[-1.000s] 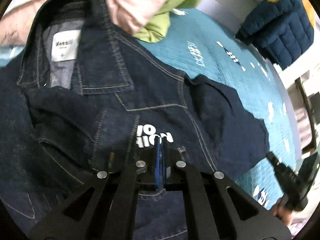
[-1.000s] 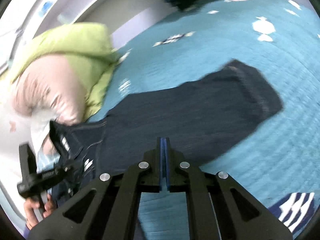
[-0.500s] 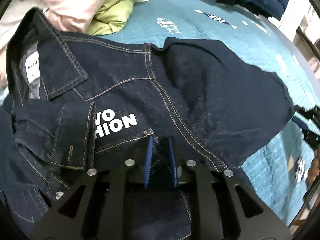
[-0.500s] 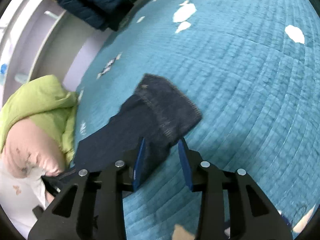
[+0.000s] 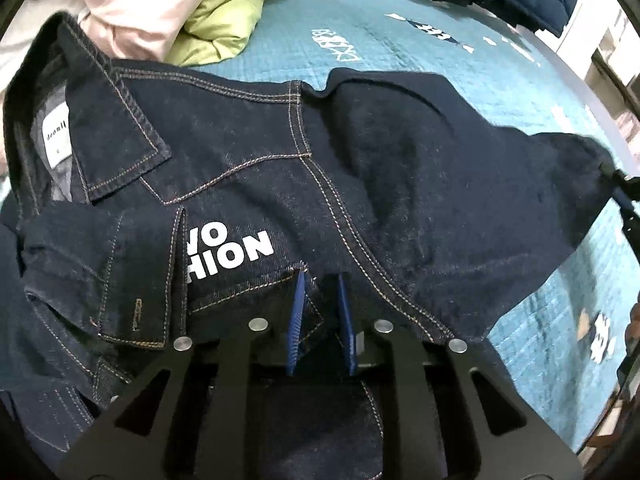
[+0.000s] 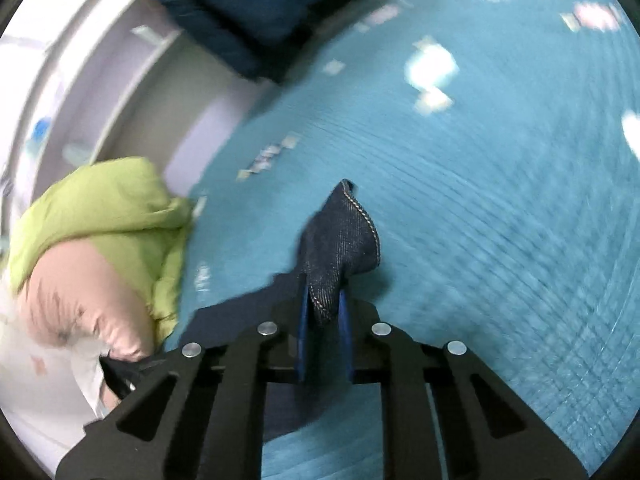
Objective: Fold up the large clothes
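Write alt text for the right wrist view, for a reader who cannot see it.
The right gripper pinches a dark denim jacket's cuff between its blue pads, lifting it above a teal quilted bedspread. A green and pink duvet lies bunched at left; a navy puffer jacket rests at the top.

denim jacket | dark navy, white lettering | spread front-up, rumpled

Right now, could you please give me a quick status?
Left claw open over denim jacket. Right claw gripping sleeve cuff. Quilts near collar.
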